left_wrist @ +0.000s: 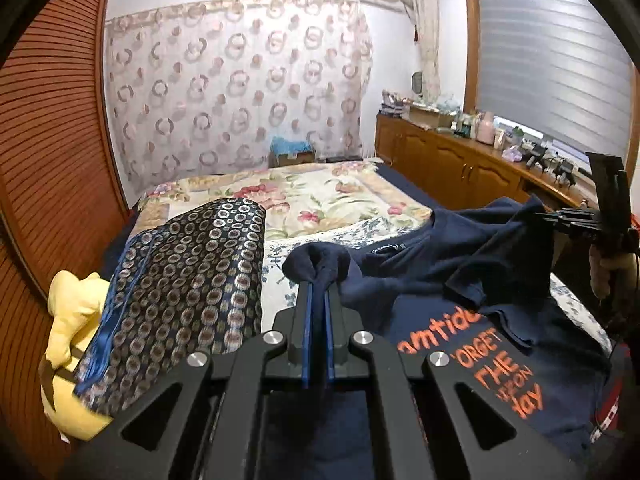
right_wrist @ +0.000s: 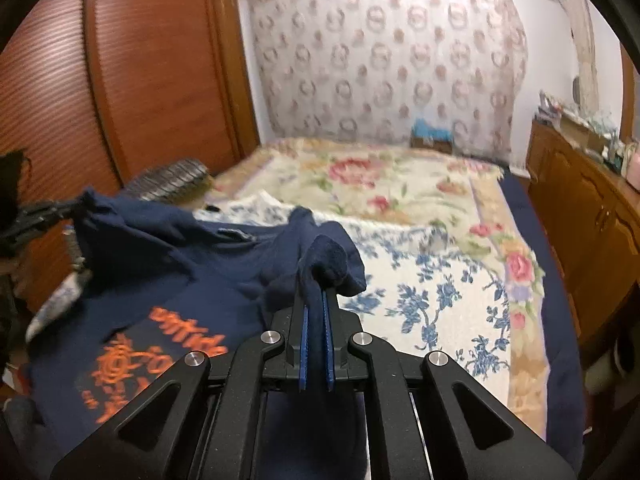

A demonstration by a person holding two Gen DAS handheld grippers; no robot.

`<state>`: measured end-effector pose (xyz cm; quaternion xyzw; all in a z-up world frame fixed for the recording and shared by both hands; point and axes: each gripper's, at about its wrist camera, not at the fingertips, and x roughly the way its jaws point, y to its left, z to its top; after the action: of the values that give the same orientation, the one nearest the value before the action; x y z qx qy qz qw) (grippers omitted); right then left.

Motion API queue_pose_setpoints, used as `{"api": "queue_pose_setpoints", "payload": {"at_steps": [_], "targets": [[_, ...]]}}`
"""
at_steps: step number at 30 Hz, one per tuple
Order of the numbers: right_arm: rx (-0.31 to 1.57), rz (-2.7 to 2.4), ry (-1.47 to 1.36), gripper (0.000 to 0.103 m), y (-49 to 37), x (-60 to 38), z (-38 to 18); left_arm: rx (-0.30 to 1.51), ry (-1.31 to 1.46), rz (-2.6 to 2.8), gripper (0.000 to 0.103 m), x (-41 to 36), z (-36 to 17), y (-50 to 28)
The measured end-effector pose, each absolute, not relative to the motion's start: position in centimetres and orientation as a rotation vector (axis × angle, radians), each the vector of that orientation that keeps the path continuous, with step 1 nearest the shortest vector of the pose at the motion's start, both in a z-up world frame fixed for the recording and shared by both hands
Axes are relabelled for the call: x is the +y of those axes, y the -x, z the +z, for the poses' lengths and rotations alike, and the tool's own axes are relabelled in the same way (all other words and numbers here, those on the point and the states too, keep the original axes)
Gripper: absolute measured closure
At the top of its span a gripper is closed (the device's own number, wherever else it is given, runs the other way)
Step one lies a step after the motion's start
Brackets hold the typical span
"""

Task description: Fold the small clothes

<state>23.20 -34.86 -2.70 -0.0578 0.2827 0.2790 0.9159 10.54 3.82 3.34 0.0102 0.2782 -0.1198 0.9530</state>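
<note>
A: T-shirt [left_wrist: 460, 280], navy, lies on the flowered bedspread [left_wrist: 340, 196] in front of us, partly lifted. Our left gripper [left_wrist: 319, 280] is pinching a bunch of its cloth between the blue pads.

B: And our right gripper [right_wrist: 315, 280] is pinching another bunch of it the same way, jaws pressed together on the cloth.

A: What can we read on it?

B: Orange print: "ORGET", "THE" and "day" in the left view; the other words are cut off or blurred. There's a small neck label [left_wrist: 390, 249], too tiny to read.
</note>
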Motion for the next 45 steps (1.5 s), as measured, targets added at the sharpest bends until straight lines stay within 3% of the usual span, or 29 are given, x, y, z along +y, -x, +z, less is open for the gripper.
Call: {"api": "queue_pose_setpoints", "payload": {"at_steps": [7, 15, 22, 33, 38, 41, 43, 45], "targets": [[0.536, 0.584, 0.119, 0.099, -16.2, -36.2, -1.0, 0.54, 0.003, -0.231, 0.1, 5.6, 2.8, -4.0], [0.603, 0.557, 0.072, 0.099, -10.0, -38.5, -4.4, 0.586, 0.108, -0.226, 0.1, 7.6, -0.6, 0.4], [0.718, 0.513, 0.009, 0.099, -8.7, -39.6, -8.8, 0.648, 0.151, -0.188, 0.1, 9.1, -3.7, 1.6], [0.731, 0.514, 0.084, 0.099, -6.4, -40.8, -7.1, 0.693, 0.097, -0.138, 0.099, 9.8, -2.5, 4.4], [0.802, 0.496, 0.126, 0.099, -6.2, -40.2, -9.3, 0.753, 0.076, -0.135, 0.091, 9.9, -4.0, 4.0], [0.784, 0.48, 0.116, 0.092, -6.5, -40.5, -9.0, 0.752, 0.067, -0.142, 0.074, 10.1, -3.8, 3.8], [0.75, 0.462, 0.121, 0.08, -6.7, -40.7, -8.0, 0.743, 0.063, -0.15, 0.059, 10.4, -3.4, 3.5], [0.727, 0.44, 0.133, 0.068, -7.2, -40.7, -7.3, 0.746, 0.051, -0.154, 0.052, 10.6, -3.1, 2.7]]}}
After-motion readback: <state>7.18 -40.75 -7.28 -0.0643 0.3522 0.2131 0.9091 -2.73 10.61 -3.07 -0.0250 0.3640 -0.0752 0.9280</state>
